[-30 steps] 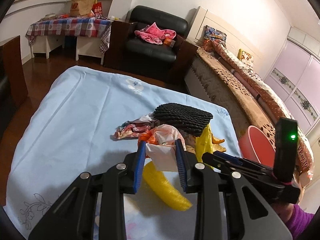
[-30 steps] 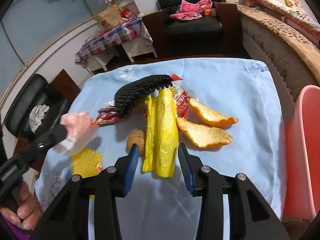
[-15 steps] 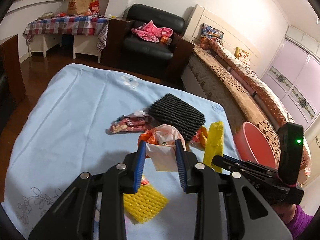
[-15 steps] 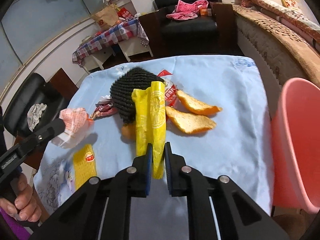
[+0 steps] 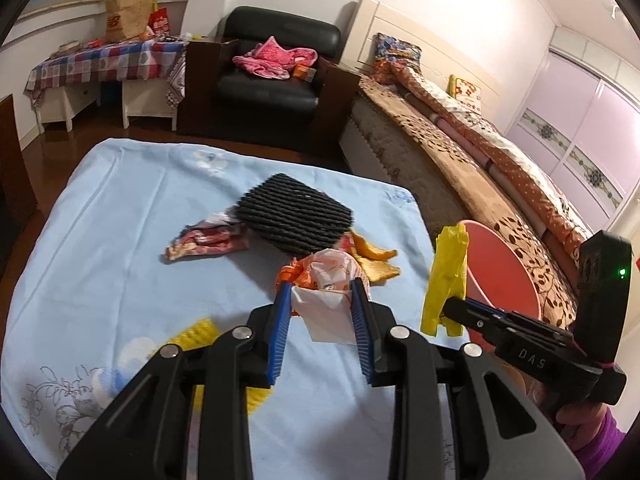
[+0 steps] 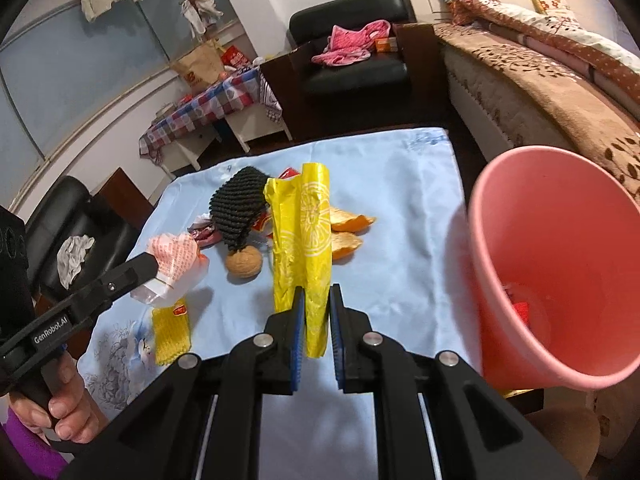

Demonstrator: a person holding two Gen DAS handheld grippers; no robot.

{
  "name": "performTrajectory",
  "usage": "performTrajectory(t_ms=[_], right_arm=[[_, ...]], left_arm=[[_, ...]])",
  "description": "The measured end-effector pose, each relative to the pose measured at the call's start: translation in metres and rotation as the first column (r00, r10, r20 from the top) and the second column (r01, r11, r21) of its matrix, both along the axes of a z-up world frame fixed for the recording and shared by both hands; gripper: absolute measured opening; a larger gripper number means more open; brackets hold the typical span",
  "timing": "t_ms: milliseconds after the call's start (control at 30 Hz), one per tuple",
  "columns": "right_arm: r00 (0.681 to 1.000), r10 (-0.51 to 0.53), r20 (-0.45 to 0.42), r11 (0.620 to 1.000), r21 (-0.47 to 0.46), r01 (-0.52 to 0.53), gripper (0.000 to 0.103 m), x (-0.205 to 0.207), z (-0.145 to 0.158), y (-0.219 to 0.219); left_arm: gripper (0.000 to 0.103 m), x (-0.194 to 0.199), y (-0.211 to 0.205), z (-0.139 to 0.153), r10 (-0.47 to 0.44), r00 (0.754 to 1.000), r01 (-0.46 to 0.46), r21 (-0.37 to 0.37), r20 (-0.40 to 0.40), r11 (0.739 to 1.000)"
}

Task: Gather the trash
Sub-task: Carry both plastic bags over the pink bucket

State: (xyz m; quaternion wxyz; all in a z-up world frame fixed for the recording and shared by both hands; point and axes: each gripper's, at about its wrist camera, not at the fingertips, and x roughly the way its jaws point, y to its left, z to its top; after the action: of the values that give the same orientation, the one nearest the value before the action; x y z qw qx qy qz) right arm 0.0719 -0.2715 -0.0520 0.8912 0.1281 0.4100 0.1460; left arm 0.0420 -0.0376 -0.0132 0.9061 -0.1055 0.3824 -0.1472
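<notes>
My left gripper (image 5: 320, 300) is shut on a crumpled white and orange plastic bag (image 5: 328, 276), held above the blue tablecloth (image 5: 100, 248). My right gripper (image 6: 316, 312) is shut on a long yellow wrapper (image 6: 304, 240), lifted off the cloth beside the pink bin (image 6: 556, 268); that wrapper (image 5: 446, 276) hangs from the right gripper in the left wrist view too. On the cloth lie a black foam net (image 5: 294, 212), orange peels (image 6: 348, 228), a walnut (image 6: 244, 262), a red snack wrapper (image 5: 208, 240) and a yellow foam net (image 6: 171, 330).
The pink bin (image 5: 500, 276) stands off the table's right edge and holds some red scraps. A bed (image 5: 460, 140) lies beyond it. A black armchair (image 5: 272, 76) and a checked side table (image 5: 104, 60) are behind. A dark chair (image 6: 76, 232) stands at the left.
The right gripper closed on the yellow wrapper and lifted it off the cloth toward the pink bin. The left gripper carried its plastic bag rightward, leaving the yellow foam net behind.
</notes>
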Motion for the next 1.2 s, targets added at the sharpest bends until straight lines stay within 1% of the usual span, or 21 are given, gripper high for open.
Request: performTrajectory(t_ms=[200,400,567,733,900,1200], right_arm=[[0.998,-0.056,0.027,0.998,0.009,0.056,0.011,-0.009,0.008,-0.026],[0.989,-0.139,0.052,0.990,0.006,0.139,0.011,-0.020,0.014,-0.060],[0.974,-0.222,0.052,0.975,0.002,0.222,0.011,-0.029,0.015,-0.090],[0.955,-0.293,0.044,0.956,0.005,0.293,0.011,-0.036,0.011,-0.120],[0.943,-0.331,0.030,0.944,-0.001,0.331,0.011,-0.039,0.005,-0.139],[0.930,-0.367,0.011,0.930,-0.016,0.367,0.012,-0.042,-0.006,-0.162]], left_arm=[[0.029,0.003,-0.027,0.003,-0.059,0.998,0.059,0.014,0.006,0.998],[0.029,0.006,-0.063,0.011,-0.126,0.992,0.126,0.020,0.029,0.992],[0.029,0.012,-0.096,0.016,-0.190,0.981,0.190,0.009,0.036,0.982],[0.029,0.014,-0.131,0.016,-0.255,0.966,0.254,0.023,0.038,0.967],[0.030,0.016,-0.161,0.011,-0.303,0.952,0.302,0.040,0.033,0.952],[0.030,0.025,-0.205,-0.002,-0.363,0.932,0.363,0.033,-0.010,0.931]])
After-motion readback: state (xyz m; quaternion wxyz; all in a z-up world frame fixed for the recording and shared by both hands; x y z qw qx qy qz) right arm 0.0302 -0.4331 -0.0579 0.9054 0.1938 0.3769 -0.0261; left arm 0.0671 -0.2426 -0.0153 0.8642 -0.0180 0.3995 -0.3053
